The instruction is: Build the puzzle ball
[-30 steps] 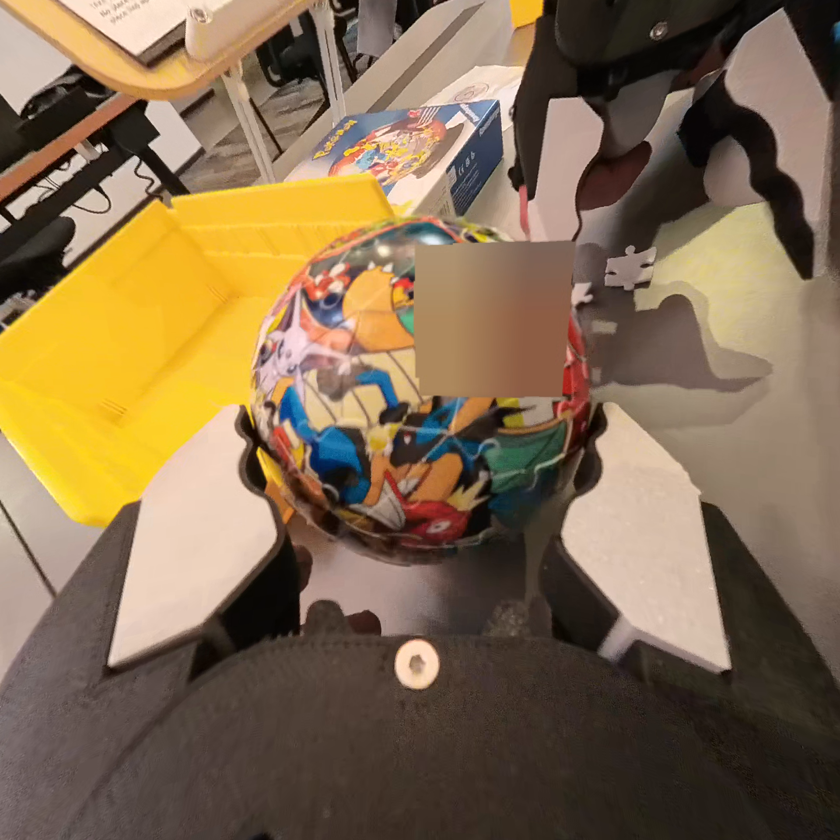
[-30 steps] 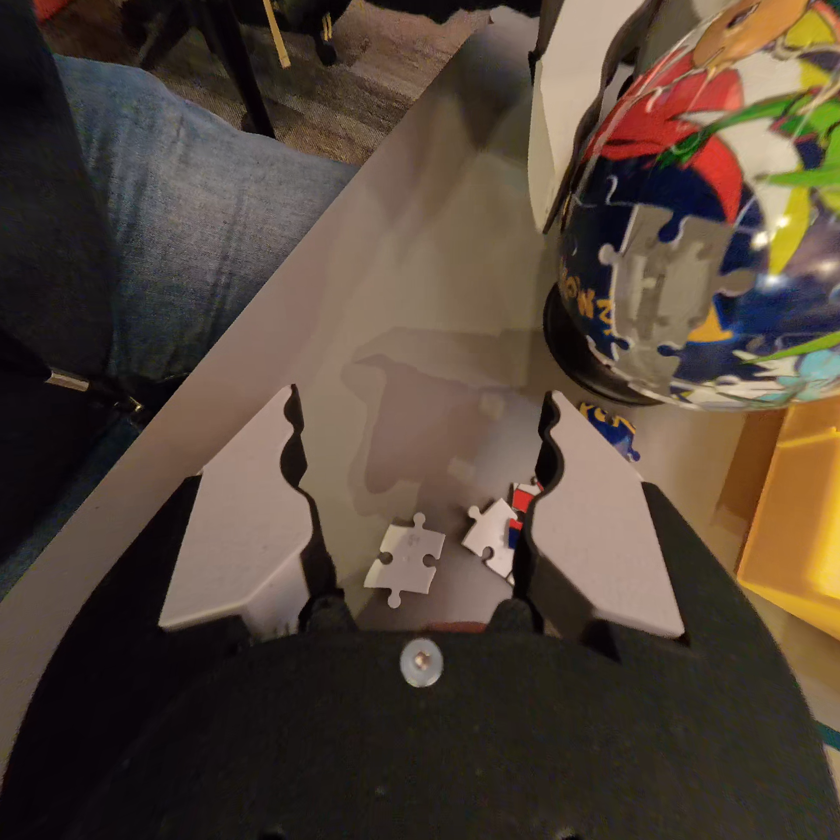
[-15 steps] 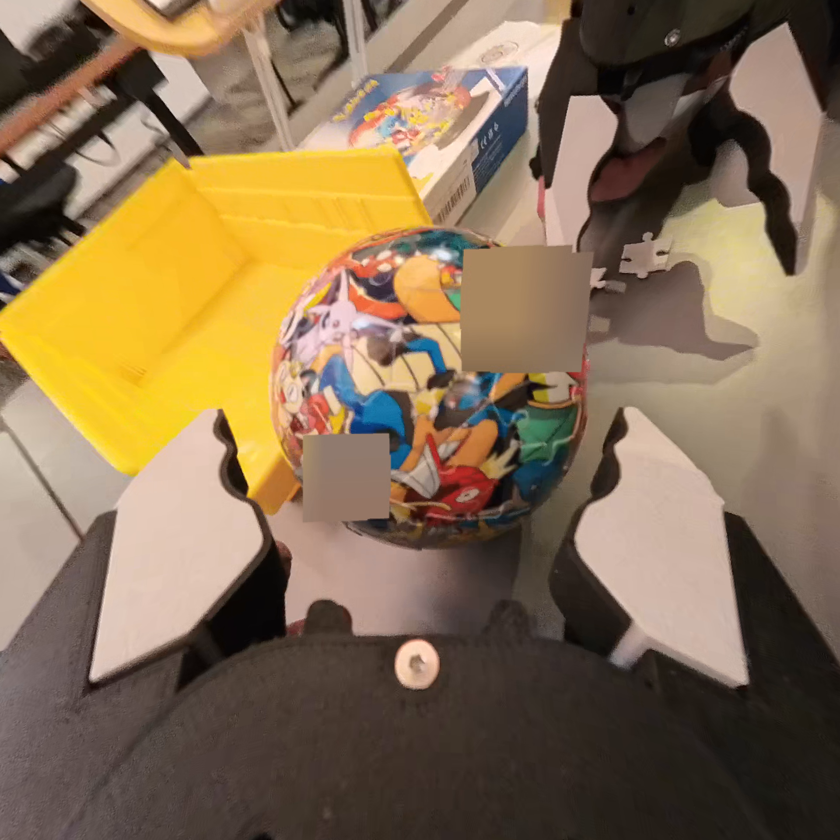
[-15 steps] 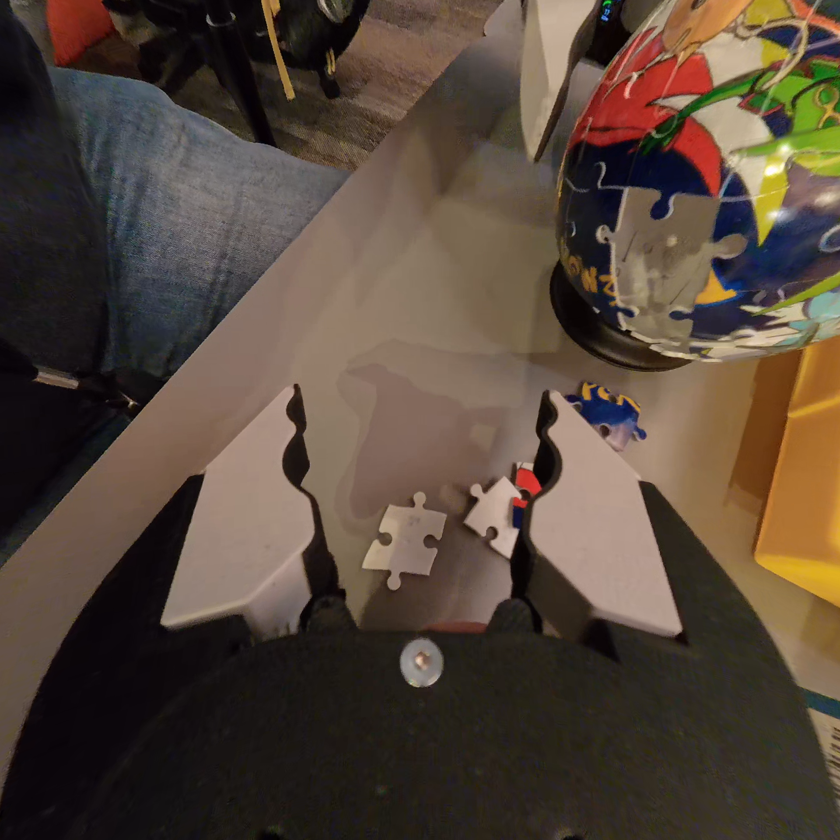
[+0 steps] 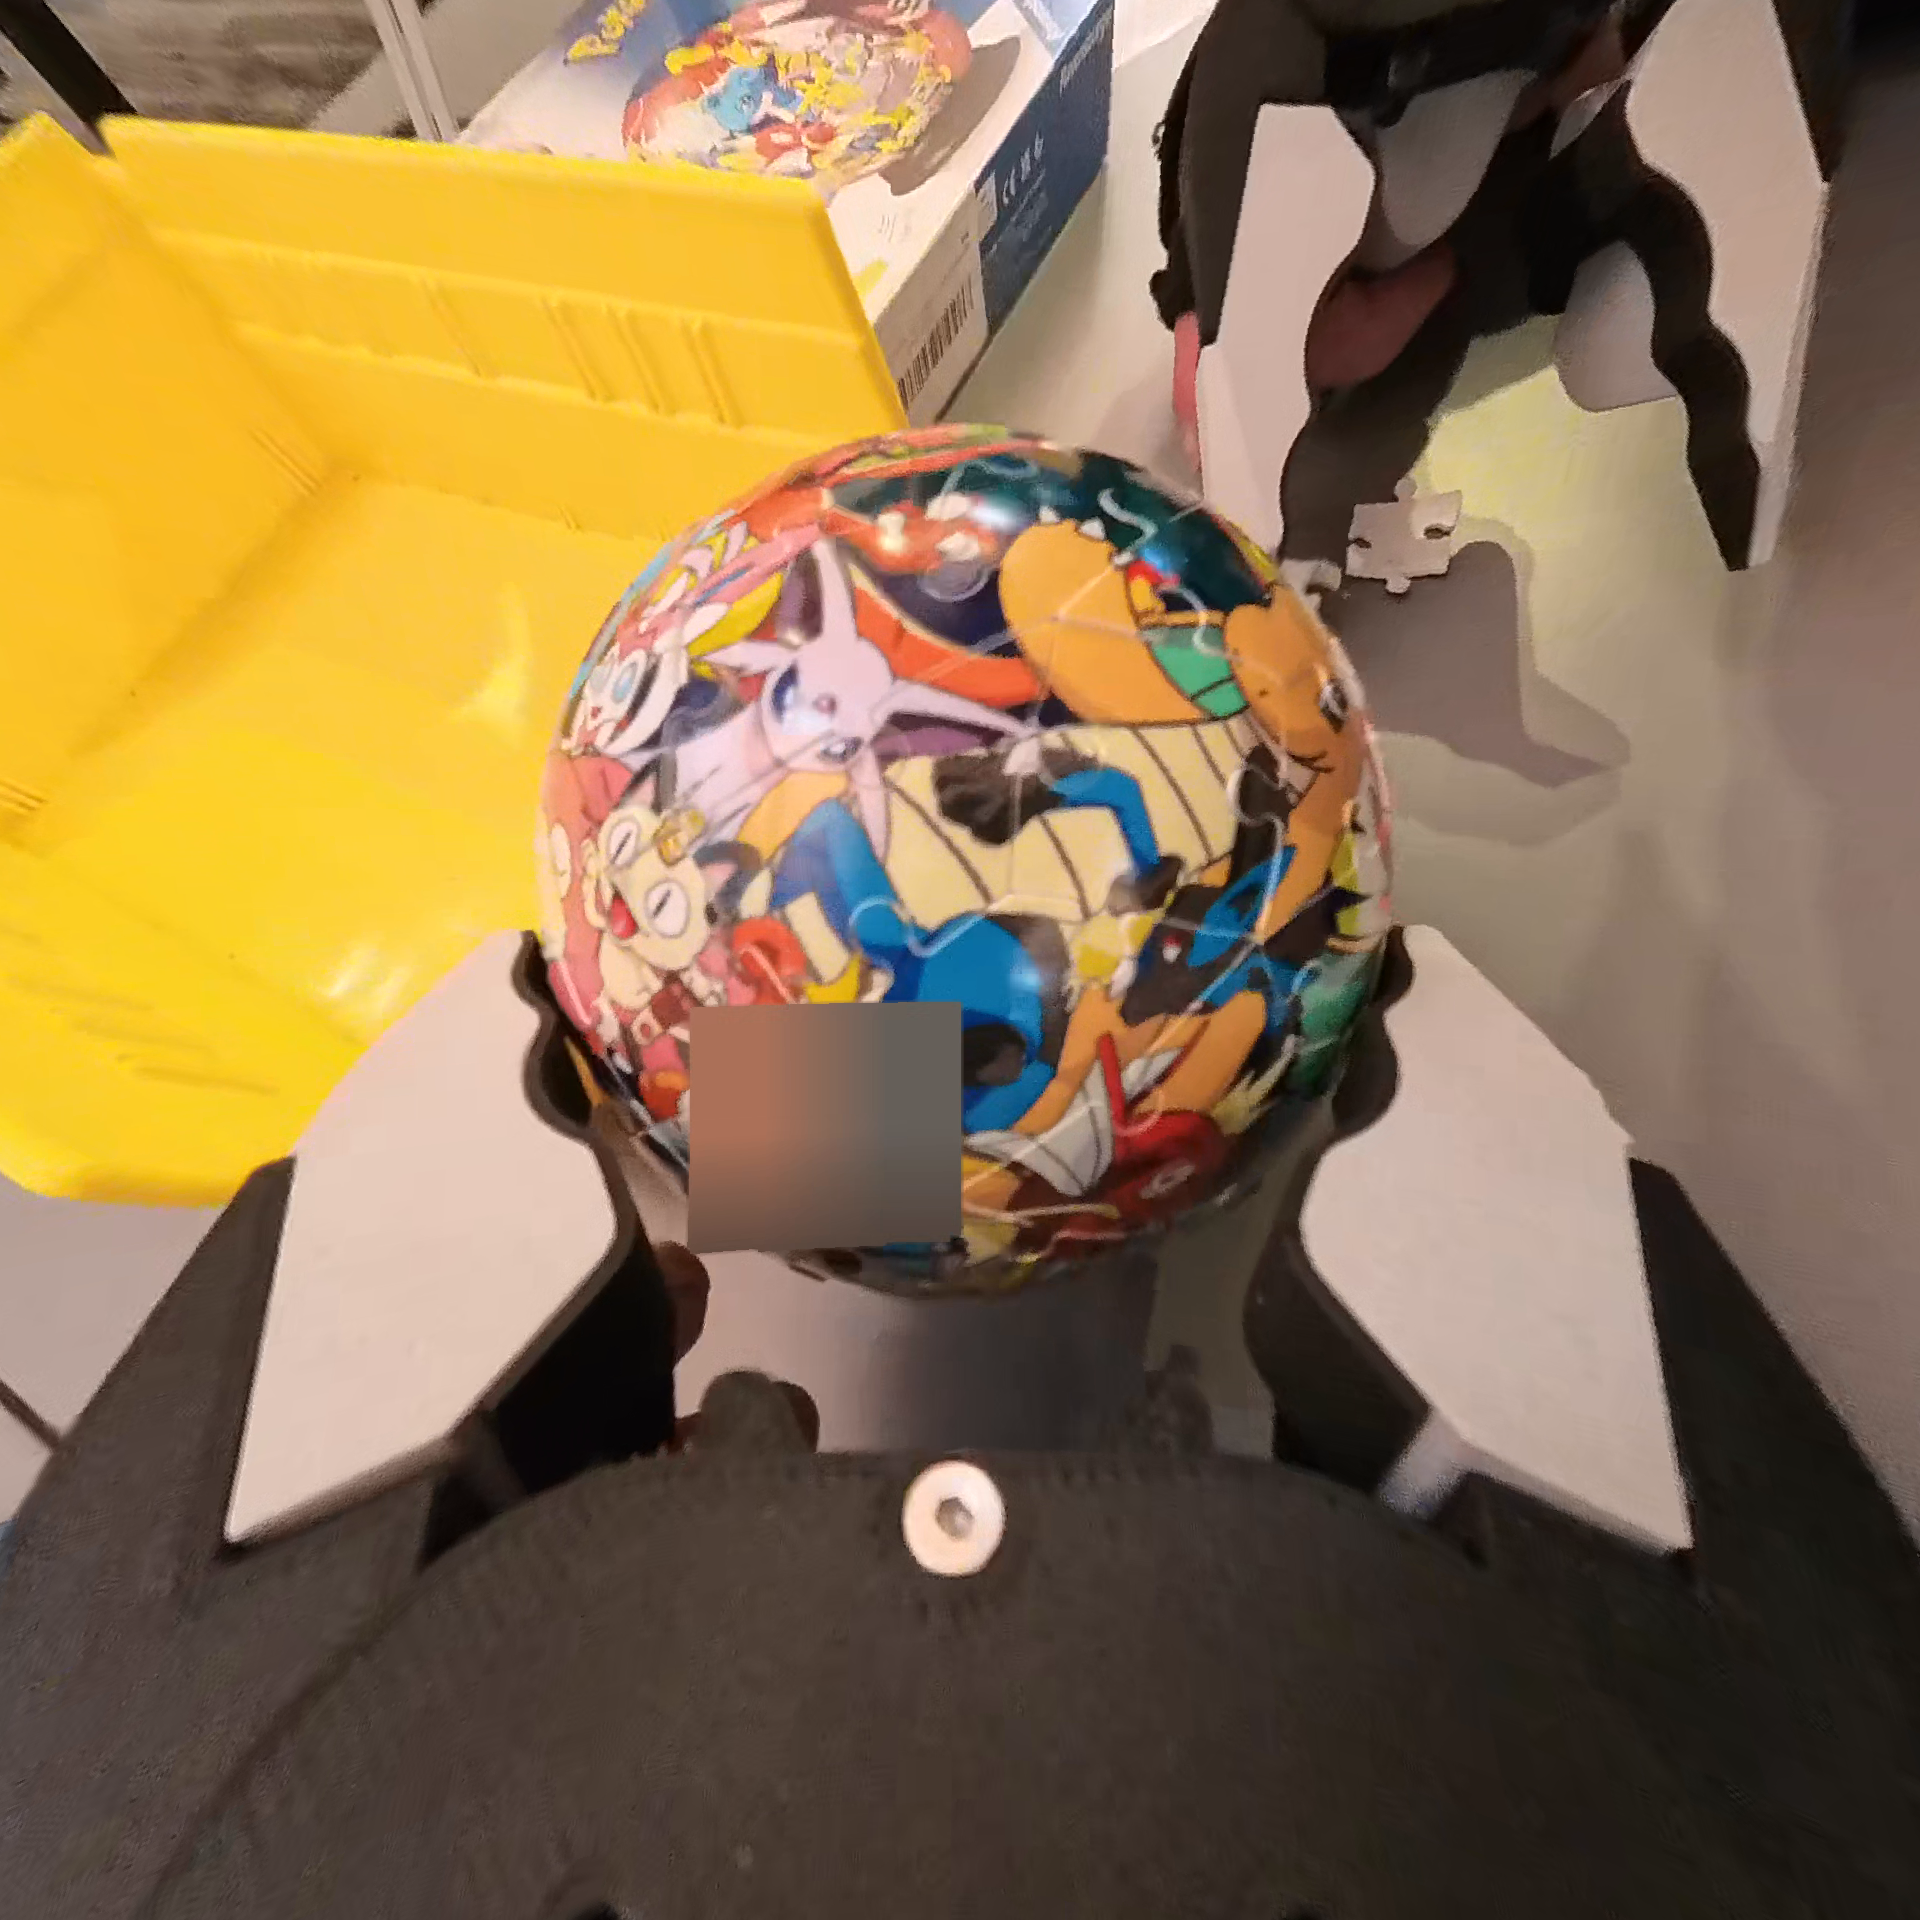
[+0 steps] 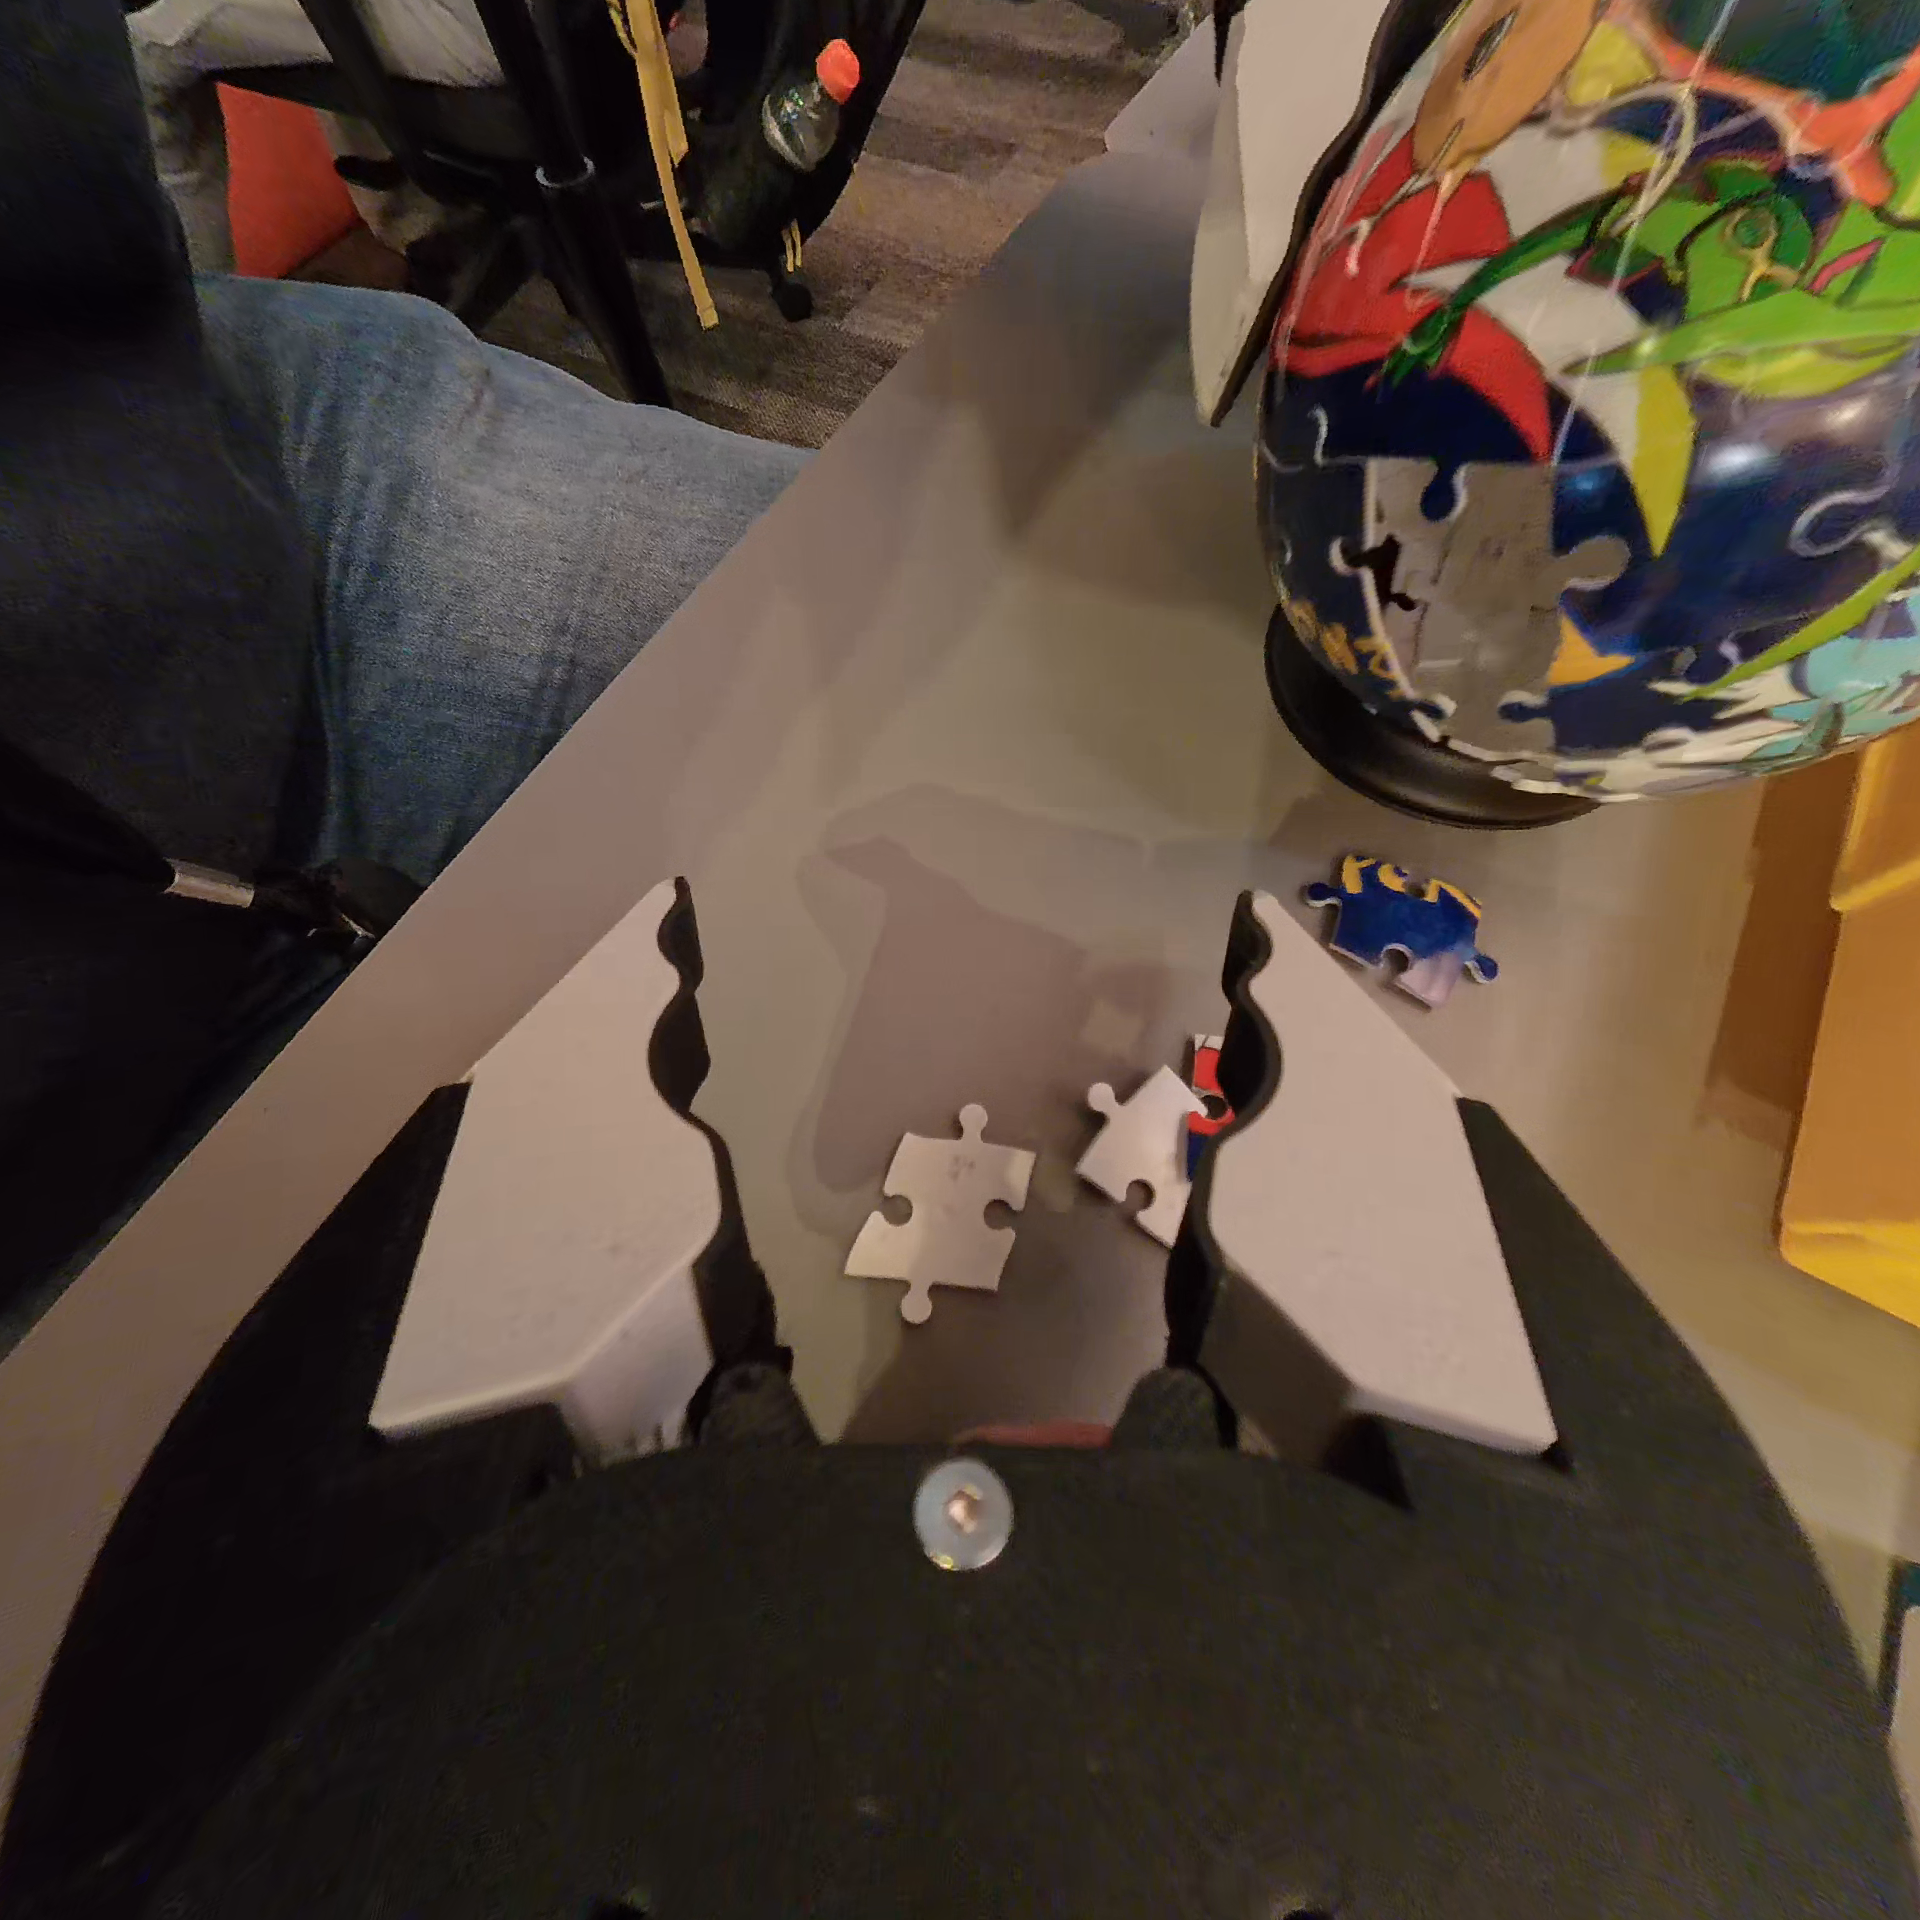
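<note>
Hovering wide open, right gripper over a face-down puzzle piece lying between its fingers; a second face-down piece just beside the right finger, a blue piece a little farther ahead. Beyond those, puzzle ball on its black stand, a gap showing low in its side. Left gripper spread around the ball, fingertips at its flanks; contact unclear. Probably mid-fetch: next, closing on the near piece's thin edges, likely tricky flat on the table.

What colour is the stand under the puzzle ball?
Black. The round stand shows best in the right wrist view, under the puzzle ball.
</note>
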A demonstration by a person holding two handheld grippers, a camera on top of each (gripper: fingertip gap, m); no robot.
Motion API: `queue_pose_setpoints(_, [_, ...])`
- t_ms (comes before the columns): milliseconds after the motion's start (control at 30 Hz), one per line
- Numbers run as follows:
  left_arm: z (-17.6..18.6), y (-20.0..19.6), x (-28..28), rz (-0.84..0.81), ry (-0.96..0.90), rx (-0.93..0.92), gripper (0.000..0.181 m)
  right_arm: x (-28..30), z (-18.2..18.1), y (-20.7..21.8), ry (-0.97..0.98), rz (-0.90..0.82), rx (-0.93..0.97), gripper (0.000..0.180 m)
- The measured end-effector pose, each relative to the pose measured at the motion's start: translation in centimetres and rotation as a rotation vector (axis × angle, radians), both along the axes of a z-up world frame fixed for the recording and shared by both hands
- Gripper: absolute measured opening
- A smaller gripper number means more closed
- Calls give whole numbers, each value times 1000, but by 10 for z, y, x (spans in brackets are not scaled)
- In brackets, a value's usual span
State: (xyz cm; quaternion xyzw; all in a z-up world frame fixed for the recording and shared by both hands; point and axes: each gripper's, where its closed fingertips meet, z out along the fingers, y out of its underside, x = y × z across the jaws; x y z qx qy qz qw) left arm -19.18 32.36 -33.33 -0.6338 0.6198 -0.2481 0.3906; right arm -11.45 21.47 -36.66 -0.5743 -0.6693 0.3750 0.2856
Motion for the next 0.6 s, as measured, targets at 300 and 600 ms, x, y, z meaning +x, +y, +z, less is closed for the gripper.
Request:
queue_pose_setpoints(300, [15, -6, 10, 0, -130, 122, 138, 0, 0, 0, -2, -3, 1, 99])
queue_pose_setpoints(600, [25, 2, 13, 34, -242, 169, 137, -1, 0, 1, -2, -7, -7, 100])
